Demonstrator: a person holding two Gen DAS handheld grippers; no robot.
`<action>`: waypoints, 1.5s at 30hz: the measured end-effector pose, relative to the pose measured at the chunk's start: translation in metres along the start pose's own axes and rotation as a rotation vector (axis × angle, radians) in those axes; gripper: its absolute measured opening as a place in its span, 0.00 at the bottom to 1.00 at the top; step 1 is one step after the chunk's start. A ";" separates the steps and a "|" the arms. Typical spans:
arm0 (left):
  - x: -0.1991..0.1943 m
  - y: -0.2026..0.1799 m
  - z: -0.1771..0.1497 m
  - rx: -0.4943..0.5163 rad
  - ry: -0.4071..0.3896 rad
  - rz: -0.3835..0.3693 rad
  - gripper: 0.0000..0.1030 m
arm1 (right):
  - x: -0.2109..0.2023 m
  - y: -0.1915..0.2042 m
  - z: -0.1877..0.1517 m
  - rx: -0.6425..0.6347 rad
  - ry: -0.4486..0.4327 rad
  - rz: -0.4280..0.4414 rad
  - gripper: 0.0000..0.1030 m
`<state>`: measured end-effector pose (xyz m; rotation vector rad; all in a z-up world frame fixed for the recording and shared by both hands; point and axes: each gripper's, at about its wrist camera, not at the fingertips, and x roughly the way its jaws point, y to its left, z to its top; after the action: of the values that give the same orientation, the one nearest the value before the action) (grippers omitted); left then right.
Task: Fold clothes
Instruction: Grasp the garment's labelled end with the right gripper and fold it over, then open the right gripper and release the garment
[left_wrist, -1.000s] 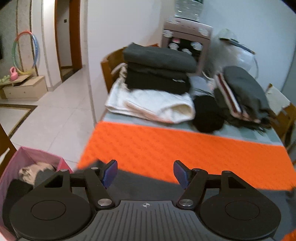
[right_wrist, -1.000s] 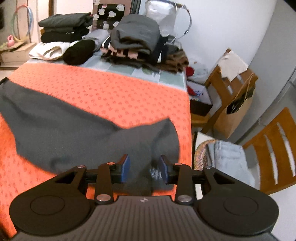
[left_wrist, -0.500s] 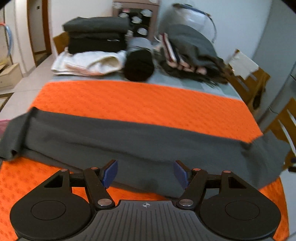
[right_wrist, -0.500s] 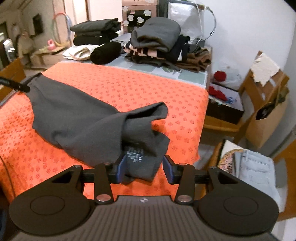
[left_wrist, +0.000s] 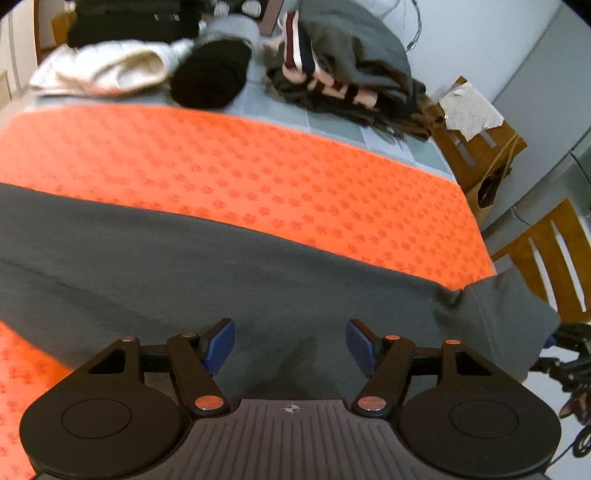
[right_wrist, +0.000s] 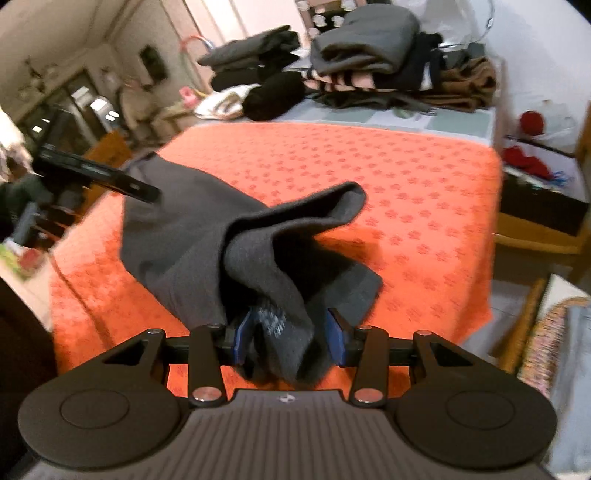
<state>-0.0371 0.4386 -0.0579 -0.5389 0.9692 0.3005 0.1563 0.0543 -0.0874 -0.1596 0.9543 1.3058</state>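
Note:
A dark grey garment (left_wrist: 221, 266) lies stretched across the orange mat (left_wrist: 258, 166). My left gripper (left_wrist: 291, 347) hovers low over its near edge, open, with nothing between its blue pads. One end of the garment (right_wrist: 192, 236) is bunched up with a printed label showing, and my right gripper (right_wrist: 291, 339) is shut on that thick wad near the mat's right front corner. A fold of cloth stands up just beyond the pads. A black finger of the left gripper (right_wrist: 144, 192) reaches in over the garment's far end in the right wrist view.
Stacks of folded clothes (left_wrist: 351, 62) and a black roll (left_wrist: 210, 74) fill the back of the table (left_wrist: 332, 125). Wooden chairs (left_wrist: 546, 258) stand off the right edge. A box with red items (right_wrist: 532, 162) and a woven basket (right_wrist: 550, 339) sit to the right.
The left gripper swung from facing the far stacks down over the spread garment, staying open. The right gripper widened slightly, sank and turned left, with the garment end still between its pads.

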 end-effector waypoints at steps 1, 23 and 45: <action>0.007 -0.002 0.002 -0.007 0.016 -0.007 0.66 | 0.004 -0.006 0.001 0.018 -0.006 0.037 0.47; 0.027 -0.021 0.000 0.048 0.054 0.049 0.68 | -0.026 0.019 -0.047 0.038 0.078 0.098 0.14; -0.059 0.010 -0.098 0.271 -0.025 0.113 0.64 | 0.025 0.090 -0.032 -0.209 0.020 -0.350 0.17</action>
<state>-0.1420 0.3915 -0.0551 -0.2332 0.9996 0.2706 0.0610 0.0820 -0.0885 -0.4804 0.7648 1.0773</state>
